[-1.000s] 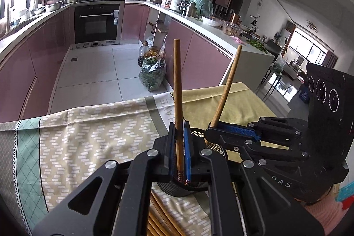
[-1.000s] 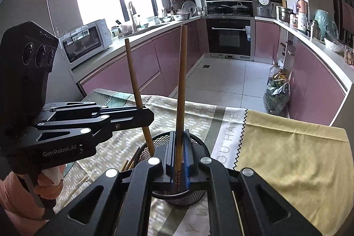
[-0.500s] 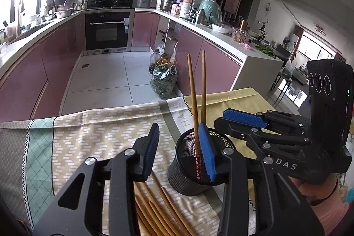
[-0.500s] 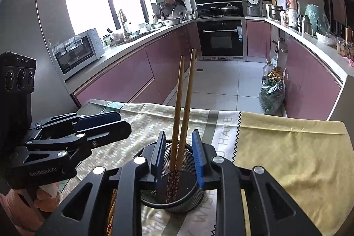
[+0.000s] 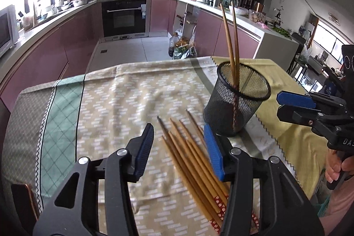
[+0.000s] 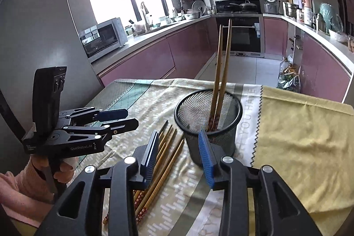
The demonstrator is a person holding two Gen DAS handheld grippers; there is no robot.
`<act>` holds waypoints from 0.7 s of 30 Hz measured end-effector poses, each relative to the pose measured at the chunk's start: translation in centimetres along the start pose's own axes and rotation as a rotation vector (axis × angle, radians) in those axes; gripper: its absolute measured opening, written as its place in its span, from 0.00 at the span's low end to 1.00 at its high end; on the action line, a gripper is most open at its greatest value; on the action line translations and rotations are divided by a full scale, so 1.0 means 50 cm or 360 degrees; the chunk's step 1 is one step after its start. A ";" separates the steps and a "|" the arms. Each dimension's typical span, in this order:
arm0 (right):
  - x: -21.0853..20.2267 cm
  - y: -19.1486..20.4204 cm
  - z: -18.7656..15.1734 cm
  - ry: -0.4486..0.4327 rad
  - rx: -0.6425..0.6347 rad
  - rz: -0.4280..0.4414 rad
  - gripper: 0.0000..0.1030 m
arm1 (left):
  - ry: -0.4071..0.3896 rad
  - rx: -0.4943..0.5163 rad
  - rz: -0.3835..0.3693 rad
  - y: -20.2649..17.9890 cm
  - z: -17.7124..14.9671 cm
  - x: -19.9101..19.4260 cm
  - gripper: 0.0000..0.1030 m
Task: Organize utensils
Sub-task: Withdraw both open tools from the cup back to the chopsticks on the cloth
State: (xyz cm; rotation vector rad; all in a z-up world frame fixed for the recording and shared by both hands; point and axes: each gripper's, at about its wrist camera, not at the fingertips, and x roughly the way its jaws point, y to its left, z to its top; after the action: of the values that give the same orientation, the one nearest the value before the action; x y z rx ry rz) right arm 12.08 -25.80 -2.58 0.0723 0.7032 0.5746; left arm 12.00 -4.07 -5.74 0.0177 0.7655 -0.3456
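Both grippers have let go of their chopsticks and backed off; two chopsticks (image 5: 232, 45) now stand in the mesh cup (image 5: 237, 101) mid-tablecloth (image 5: 110, 103). Left gripper (image 5: 178, 148) and right gripper (image 6: 181, 157) jaws, just opening, part-wide, empty. Only the right view shows the microwave (image 6: 102, 38).

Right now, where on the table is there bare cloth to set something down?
Free: the yellow cloth right of the mesh cup, and the patterned cloth left of the loose chopsticks out to the green band. Crowded: the strip beside the cup, where chopsticks lie fanned under both open grippers.
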 end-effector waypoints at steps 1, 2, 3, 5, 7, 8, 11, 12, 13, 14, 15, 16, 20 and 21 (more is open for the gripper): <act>0.011 0.003 -0.011 0.0030 0.0006 0.0003 0.34 | 0.0024 -0.0006 0.0004 0.004 -0.014 0.003 0.45; 0.023 0.007 -0.021 0.0063 0.0018 0.0010 0.34 | 0.0048 -0.0013 0.0009 0.006 -0.027 0.007 0.45; 0.033 0.010 -0.029 0.0094 0.0028 0.0020 0.34 | 0.0071 -0.0015 0.0016 0.010 -0.040 0.013 0.45; 0.057 0.018 -0.048 0.0155 0.0041 0.0017 0.34 | 0.0105 -0.0017 0.0023 0.015 -0.061 0.021 0.45; 0.075 0.025 -0.063 0.0201 0.0044 0.0023 0.34 | 0.0139 -0.0031 0.0019 0.018 -0.079 0.024 0.45; 0.083 0.027 -0.069 0.0220 0.0040 0.0017 0.34 | 0.0150 -0.0041 0.0013 0.018 -0.085 0.024 0.45; 0.101 0.037 -0.084 0.0265 0.0030 -0.0012 0.34 | 0.0183 -0.0064 -0.0007 0.022 -0.105 0.028 0.45; 0.104 0.038 -0.089 0.0273 0.0032 -0.0015 0.34 | 0.0189 -0.0055 -0.0004 0.020 -0.109 0.029 0.45; 0.108 0.040 -0.094 0.0285 0.0033 -0.0024 0.34 | 0.0195 -0.0046 -0.0005 0.017 -0.113 0.029 0.45; 0.108 0.042 -0.100 0.0292 0.0031 -0.0029 0.34 | 0.0203 -0.0038 -0.0018 0.015 -0.117 0.029 0.45; 0.109 0.043 -0.104 0.0299 0.0031 -0.0035 0.34 | 0.0207 -0.0037 -0.0028 0.013 -0.119 0.028 0.46; 0.111 0.045 -0.107 0.0303 0.0030 -0.0045 0.34 | 0.0211 -0.0038 -0.0035 0.010 -0.120 0.028 0.46; 0.107 0.051 -0.120 0.0308 0.0043 -0.0050 0.34 | 0.0225 -0.0038 -0.0054 0.004 -0.125 0.026 0.47; 0.107 0.053 -0.121 0.0310 0.0043 -0.0053 0.34 | 0.0228 -0.0035 -0.0057 0.002 -0.126 0.027 0.47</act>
State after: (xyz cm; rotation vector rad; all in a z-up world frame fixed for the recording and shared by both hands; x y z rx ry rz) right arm 10.31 -21.55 -9.73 0.0298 0.8999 0.5449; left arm 8.67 -3.50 -11.23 0.0080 0.9126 -0.3726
